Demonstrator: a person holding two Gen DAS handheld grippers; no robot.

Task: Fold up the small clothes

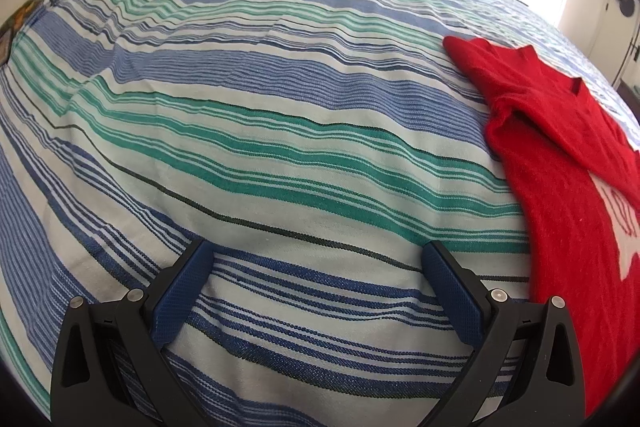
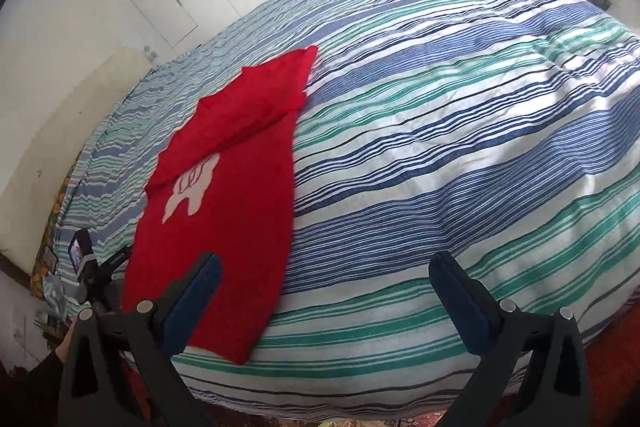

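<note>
Sweater [image 2: 224, 211] in red lies flat on the striped bedspread [image 2: 440, 147], one sleeve already tucked across the chest, ready for folding. Left gripper [image 1: 320, 267] and right gripper [image 2: 326, 281] both hover wide open, gripping nothing.

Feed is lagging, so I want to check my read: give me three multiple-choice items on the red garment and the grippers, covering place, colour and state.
1. Where does the red garment lie?
A. On the striped bedspread
B. On the floor
C. Hanging on a door

2. What colour is the shape on its front?
A. Black
B. White
C. Yellow

3. How do the left gripper and right gripper stand?
A. Both shut on cloth
B. One holds the garment
C. Both open, holding nothing

Answers: A, the garment lies spread on the stripes; B, a white patch shows against the red; C, each wrist view shows fingers wide apart with nothing between them.
</note>
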